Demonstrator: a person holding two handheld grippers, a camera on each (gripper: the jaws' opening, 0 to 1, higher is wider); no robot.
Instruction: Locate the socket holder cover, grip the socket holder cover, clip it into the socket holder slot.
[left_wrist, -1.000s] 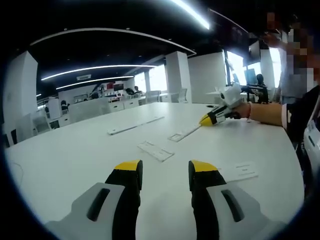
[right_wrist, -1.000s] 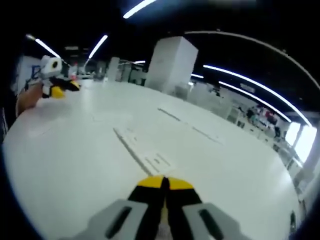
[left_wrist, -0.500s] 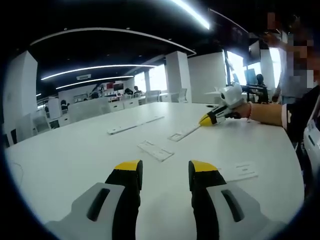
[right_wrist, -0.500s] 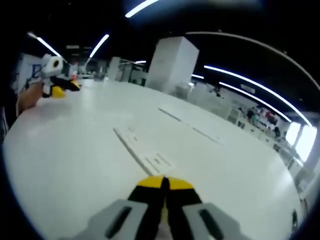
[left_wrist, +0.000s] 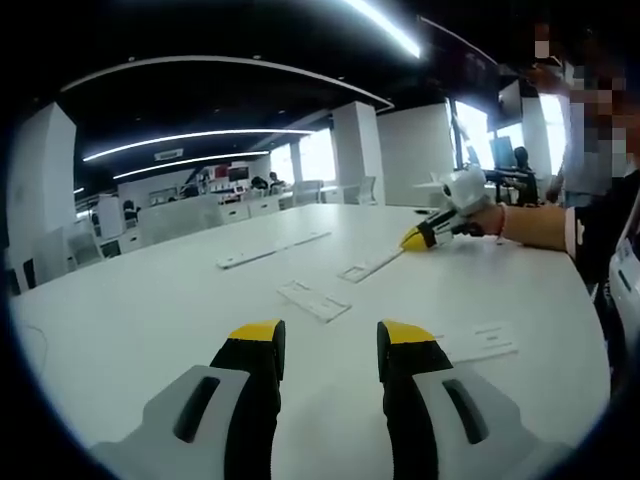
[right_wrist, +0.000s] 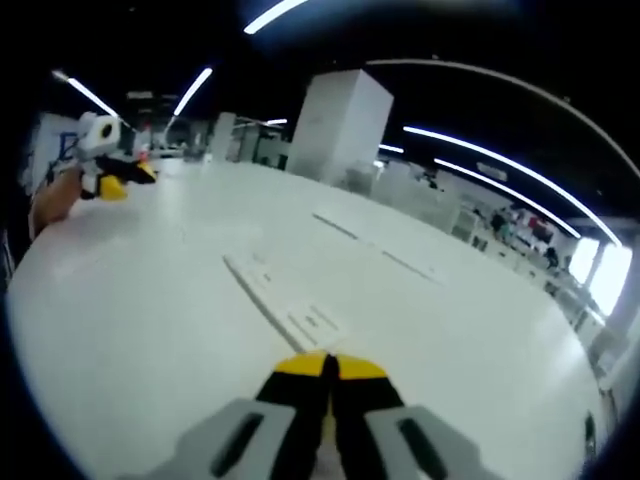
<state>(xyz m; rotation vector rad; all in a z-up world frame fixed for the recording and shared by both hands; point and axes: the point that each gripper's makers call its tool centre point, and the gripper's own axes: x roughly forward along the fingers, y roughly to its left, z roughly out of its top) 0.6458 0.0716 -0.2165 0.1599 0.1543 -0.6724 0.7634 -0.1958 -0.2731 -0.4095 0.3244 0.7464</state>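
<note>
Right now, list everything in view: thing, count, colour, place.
table: one, white, under everything.
long strips: one line of them, white, far side of the table in the left gripper view.
short strip: one, white, mid-table, near the right gripper.
flat plate: one, white, ahead of the left gripper.
small card: one, white, beside the left gripper's jaws.
left gripper: black with yellow tips, jaws apart, empty.
right gripper: black with yellow tips, jaws together.
hand: one, holding the right gripper.

Smooth, faintly glossy white table (left_wrist: 150, 300), matt white plastic socket holder cover (left_wrist: 312, 301), yellow-tipped black plastic tongs (left_wrist: 331, 335)
</note>
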